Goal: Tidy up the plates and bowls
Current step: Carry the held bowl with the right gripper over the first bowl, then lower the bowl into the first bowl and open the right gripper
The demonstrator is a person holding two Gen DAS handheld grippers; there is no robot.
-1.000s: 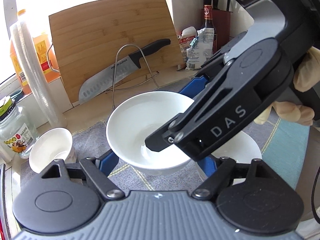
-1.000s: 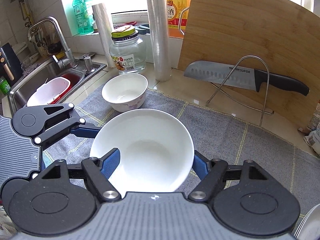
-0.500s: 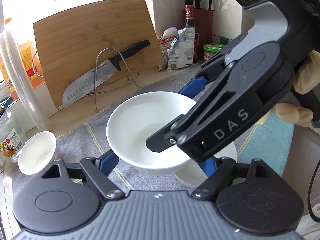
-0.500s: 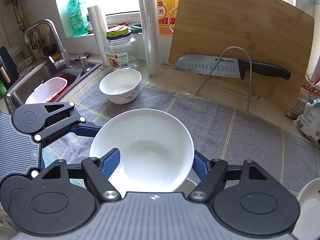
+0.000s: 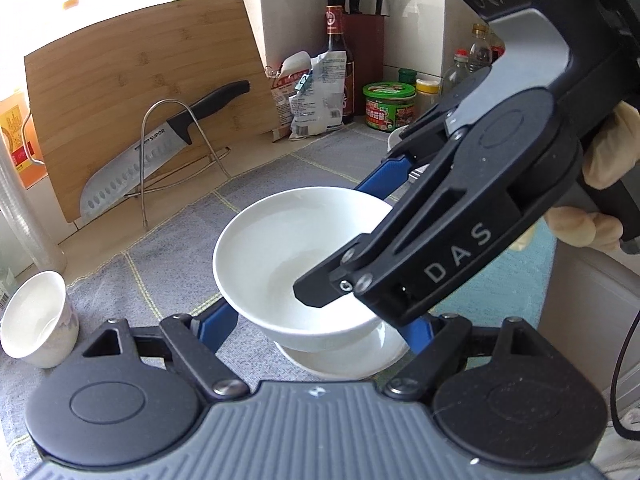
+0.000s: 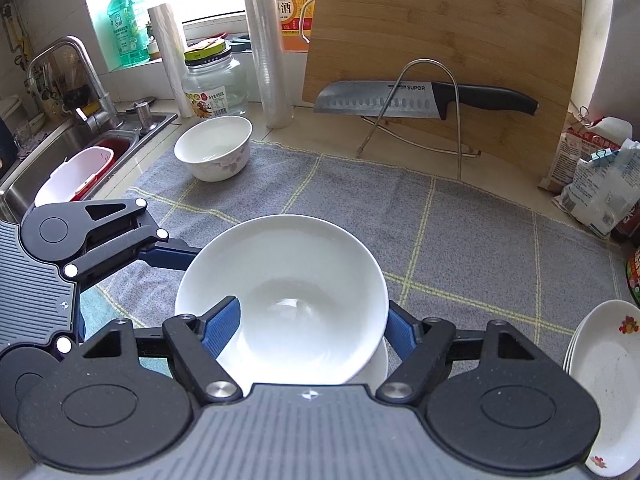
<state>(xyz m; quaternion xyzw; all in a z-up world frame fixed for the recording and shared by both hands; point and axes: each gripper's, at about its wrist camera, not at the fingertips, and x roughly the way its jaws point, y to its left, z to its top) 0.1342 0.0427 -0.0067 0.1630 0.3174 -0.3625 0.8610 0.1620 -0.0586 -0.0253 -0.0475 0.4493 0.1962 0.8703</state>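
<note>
A plain white bowl (image 6: 282, 296) is held between both grippers, just above a second white bowl (image 5: 352, 356) on the grey mat. My right gripper (image 6: 308, 328) is shut on the held bowl's sides. My left gripper (image 5: 320, 316) grips the same bowl (image 5: 280, 256) from the other side, and its blue fingers (image 6: 168, 256) show at the left of the right wrist view. A smaller flowered bowl (image 6: 214, 148) stands at the mat's far left corner. A stack of flowered plates (image 6: 604, 384) sits at the right.
A grey checked mat (image 6: 460, 232) covers the counter. A bamboo cutting board (image 6: 440, 36) and a knife on a wire rack (image 6: 424, 98) stand behind. A sink (image 6: 60, 156) is at left, with a glass jar (image 6: 214, 84) and plastic rolls near it. Food bags and jars stand at right.
Both grippers have carried the white bowl to the right, away from the flowered bowl. It now hangs over the second white bowl, and the plate stack has come into view.
</note>
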